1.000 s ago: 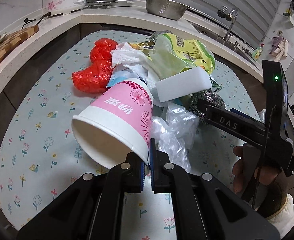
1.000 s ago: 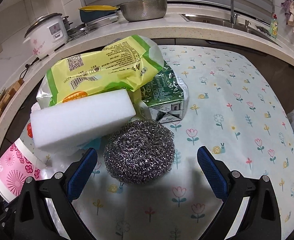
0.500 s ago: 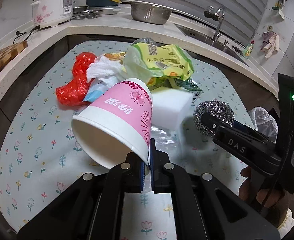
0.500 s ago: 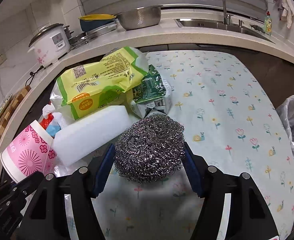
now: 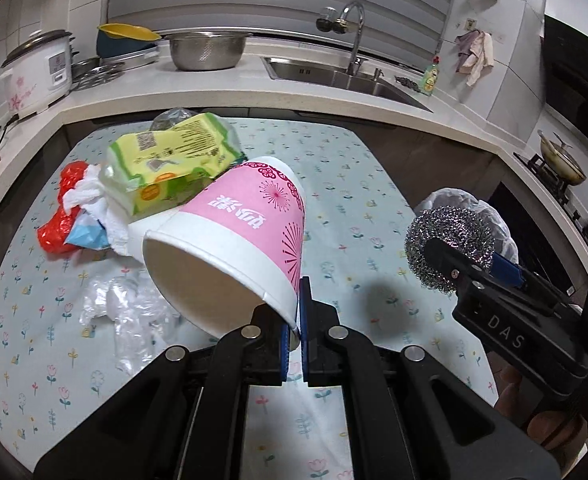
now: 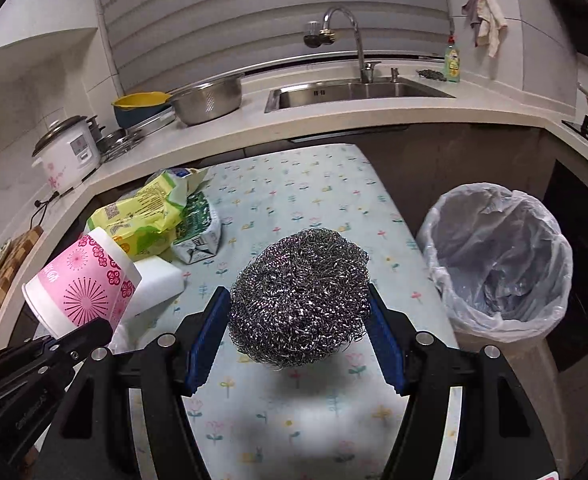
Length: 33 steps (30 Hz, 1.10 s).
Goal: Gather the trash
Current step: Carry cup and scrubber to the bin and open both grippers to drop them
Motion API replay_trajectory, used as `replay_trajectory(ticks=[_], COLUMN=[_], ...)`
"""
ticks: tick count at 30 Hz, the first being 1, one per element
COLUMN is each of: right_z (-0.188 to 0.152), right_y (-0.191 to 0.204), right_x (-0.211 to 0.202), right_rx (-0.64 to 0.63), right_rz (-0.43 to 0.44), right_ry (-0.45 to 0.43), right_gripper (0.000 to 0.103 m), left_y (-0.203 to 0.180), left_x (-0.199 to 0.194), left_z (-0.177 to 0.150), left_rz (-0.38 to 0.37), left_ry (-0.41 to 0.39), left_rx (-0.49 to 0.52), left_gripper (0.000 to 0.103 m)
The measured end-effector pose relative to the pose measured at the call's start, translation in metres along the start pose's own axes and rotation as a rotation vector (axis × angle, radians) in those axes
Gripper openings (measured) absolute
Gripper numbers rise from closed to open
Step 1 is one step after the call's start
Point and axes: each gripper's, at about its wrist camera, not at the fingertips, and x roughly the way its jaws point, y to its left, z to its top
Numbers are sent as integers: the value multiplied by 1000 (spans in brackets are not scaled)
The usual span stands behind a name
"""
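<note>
The paper cup [image 5: 230, 236] is pink with a white band at rim and base, printed with darker pink flowers and white lettering; it lies tilted, its open mouth facing the camera, lifted clear of the flowered surface [image 5: 346, 184]. The left tongs [image 5: 299, 332] are pressed together on its rim, one blue pad inside and one outside. The steel scourer [image 6: 300, 300] is a round ball of shiny wire coils, held in the air above the surface, casting a shadow below. The right tongs [image 6: 300, 334] pinch it from both sides, blue pads pressed into the coils. Both tongs point forward and downward. A bin [image 6: 498, 264] lined with a clear bag stands just beside the surface's right edge. Farther left lie a yellow-green packet [image 5: 170, 160], a white sponge block [image 6: 156, 284], a red bag [image 5: 60, 216] and crumpled clear plastic [image 5: 126, 316].
</note>
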Motion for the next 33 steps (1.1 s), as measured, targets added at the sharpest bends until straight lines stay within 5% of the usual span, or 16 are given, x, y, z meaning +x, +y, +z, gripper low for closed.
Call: replay_trajectory(ticks=[20,33], right_z=[6,25], right_y=[-166,-219], right_x=[-27,-9], right_rx=[182,226], right_rz=[-205,-276], right_ry=[-51,-70], right_gripper=[64,64], left_y=[-167,-235], left_x=[64,97], left_z=[22,61], left_rz=[-195,-297], left_ry=[46,12], left_rx=[231,330], left_gripper=[4,3])
